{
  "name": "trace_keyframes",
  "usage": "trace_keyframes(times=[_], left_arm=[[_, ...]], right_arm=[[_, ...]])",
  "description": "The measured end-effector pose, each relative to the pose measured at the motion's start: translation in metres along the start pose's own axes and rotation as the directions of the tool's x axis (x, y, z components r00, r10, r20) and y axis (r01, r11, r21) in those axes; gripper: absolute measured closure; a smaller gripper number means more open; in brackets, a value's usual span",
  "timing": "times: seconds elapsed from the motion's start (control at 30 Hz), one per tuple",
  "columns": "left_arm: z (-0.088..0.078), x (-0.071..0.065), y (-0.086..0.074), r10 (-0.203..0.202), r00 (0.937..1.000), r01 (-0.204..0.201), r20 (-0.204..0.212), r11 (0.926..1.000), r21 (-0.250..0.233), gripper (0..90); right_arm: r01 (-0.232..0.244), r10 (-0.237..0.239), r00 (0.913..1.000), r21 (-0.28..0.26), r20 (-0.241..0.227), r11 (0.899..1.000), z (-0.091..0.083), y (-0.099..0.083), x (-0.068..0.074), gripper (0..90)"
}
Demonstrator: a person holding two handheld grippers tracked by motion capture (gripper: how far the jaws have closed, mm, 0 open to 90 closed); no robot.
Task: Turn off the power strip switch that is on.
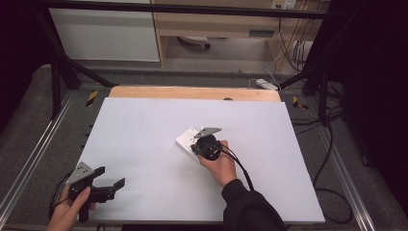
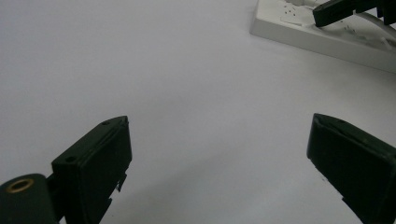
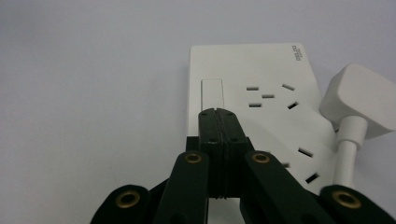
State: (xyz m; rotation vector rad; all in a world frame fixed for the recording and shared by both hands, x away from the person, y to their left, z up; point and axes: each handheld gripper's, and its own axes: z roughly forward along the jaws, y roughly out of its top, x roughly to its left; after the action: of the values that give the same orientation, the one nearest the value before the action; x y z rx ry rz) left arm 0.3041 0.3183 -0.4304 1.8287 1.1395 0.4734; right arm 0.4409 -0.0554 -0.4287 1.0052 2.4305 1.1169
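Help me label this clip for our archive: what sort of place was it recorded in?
Probably a lab or workshop set up for recording. A white table stands inside a dark metal frame, loose cables trail over the grey floor, and a person works at a white power strip with handheld grippers.

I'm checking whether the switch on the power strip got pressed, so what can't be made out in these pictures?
- Switch: right gripper view, its near end sits behind the shut right gripper; on or off is not readable.
- Power strip: high view, too small, and the hand covers part of it.
- Plug: right gripper view, its cord is cut off by the bottom edge.
- Power strip, left gripper view: cropped by the top right corner.
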Motion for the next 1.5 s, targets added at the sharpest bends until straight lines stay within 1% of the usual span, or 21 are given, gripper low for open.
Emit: trace_keyframes(times=[0.53, 1.0, 1.3, 1.5], left_arm=[[0.0006, -0.0005, -0.0002, 0.000, 1.0000, 0.000, -0.001, 1.0000, 0.004, 6.7], [0.0013, -0.0008, -0.0003, 0.003, 1.0000, -0.003, 0.001, 1.0000, 0.009, 6.7], [0.0015, -0.0010, -0.0004, 0.005, 1.0000, -0.005, 0.002, 0.9999, 0.011, 6.7], [0.0014, -0.0012, -0.0005, 0.005, 1.0000, -0.005, 0.002, 0.9999, 0.011, 6.7]], right_arm=[[0.000, 0.000, 1.0000, 0.003, 0.001, 1.000, 0.0001, 0.0000, 0.0004, 90.0], [0.013, -0.013, 0.9999, 0.007, 0.004, 1.000, 0.0001, 0.0006, 0.0005, 90.0], [0.006, -0.006, 1.0000, 0.007, 0.003, 1.000, 0.0005, 0.0006, 0.0005, 90.0], [0.006, -0.007, 0.9999, 0.029, 0.011, 1.000, 0.0022, 0.0019, 0.0018, 90.0]])
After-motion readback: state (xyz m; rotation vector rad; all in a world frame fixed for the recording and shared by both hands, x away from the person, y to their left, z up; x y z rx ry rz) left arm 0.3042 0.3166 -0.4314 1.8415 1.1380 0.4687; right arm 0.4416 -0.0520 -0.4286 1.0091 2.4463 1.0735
